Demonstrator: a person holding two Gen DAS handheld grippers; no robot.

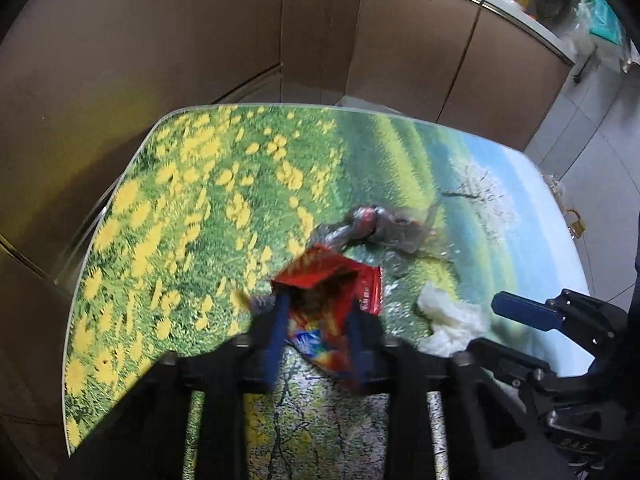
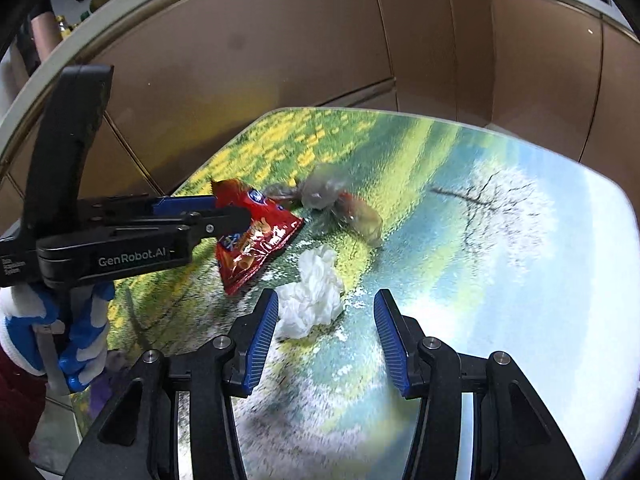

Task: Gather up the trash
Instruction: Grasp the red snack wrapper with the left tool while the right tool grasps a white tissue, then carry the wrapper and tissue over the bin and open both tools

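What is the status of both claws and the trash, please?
Left claw shut on red bag. Right claw open, over tissue. Plastic wrap on table.

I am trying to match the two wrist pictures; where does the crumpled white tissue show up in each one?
Left wrist view: the crumpled white tissue lies lower right, just right of the left gripper.
Right wrist view: it lies low and centre-left, by the right gripper's left finger.
Shared landmark: the red snack bag, left of it in both.
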